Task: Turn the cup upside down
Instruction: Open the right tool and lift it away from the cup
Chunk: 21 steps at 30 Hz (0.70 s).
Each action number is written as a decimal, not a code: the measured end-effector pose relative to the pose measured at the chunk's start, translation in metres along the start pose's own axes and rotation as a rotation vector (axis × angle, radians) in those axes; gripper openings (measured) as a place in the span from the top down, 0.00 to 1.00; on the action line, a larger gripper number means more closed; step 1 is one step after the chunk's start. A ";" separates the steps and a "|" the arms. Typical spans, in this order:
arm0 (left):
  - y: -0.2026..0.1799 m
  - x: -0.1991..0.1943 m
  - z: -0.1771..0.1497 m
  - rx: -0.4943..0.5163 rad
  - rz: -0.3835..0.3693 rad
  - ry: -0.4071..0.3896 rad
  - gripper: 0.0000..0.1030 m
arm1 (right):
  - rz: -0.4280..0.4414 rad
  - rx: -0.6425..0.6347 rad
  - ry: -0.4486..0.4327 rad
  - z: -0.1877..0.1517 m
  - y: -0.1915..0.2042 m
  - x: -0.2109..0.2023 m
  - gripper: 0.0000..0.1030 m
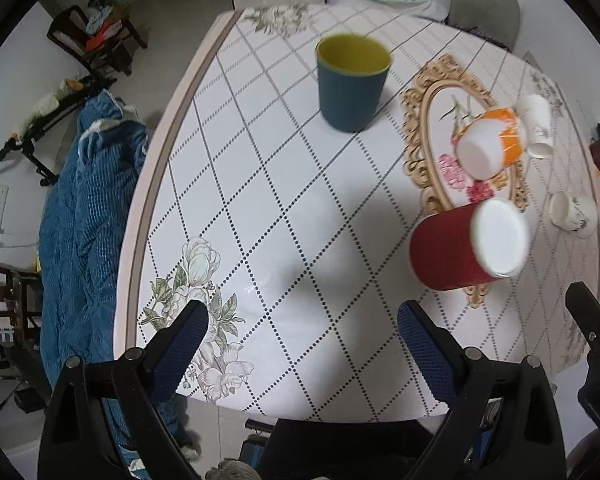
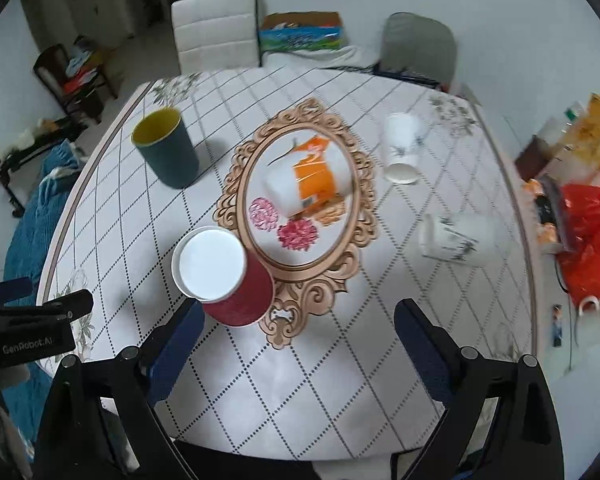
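red cup (image 2: 236, 280) stands bottom-up, both tongs hanging wide and empty.
only the blue cup (image 1: 352, 84) sits mouth-up, likely next to flip.

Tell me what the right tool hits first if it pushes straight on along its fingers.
Most likely bare tablecloth: the open right tool points steeply down at it, nothing between its fingers. The upside-down red cup stands just left of that line, though depth is unclear.

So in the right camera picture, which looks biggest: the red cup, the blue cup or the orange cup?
Largest to smallest as they look there:
1. red cup, though it is nearest the camera
2. orange cup and blue cup, too alike to rank.
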State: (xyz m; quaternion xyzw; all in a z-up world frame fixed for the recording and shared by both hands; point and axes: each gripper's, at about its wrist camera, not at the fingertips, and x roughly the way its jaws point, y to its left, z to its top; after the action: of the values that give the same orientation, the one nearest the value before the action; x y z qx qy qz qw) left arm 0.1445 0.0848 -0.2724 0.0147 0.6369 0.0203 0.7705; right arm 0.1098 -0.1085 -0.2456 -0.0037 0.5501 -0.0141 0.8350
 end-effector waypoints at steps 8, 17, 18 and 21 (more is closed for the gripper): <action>-0.009 -0.067 -0.027 -0.001 -0.023 -0.130 0.06 | -0.021 0.027 -0.067 -0.010 -0.018 -0.070 0.05; -0.006 -0.174 -0.076 -0.007 -0.039 -0.306 0.06 | 0.005 0.022 -0.204 -0.042 -0.027 -0.189 0.04; -0.004 -0.184 -0.082 -0.010 -0.044 -0.321 0.06 | 0.007 0.020 -0.218 -0.046 -0.027 -0.199 0.03; 0.000 -0.214 -0.100 -0.008 -0.047 -0.371 0.06 | 0.009 0.014 -0.263 -0.060 -0.028 -0.234 0.02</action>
State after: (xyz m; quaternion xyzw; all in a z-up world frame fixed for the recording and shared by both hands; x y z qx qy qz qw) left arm 0.0062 0.0737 -0.0811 0.0003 0.4838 0.0019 0.8752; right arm -0.0381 -0.1294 -0.0533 0.0031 0.4360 -0.0136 0.8999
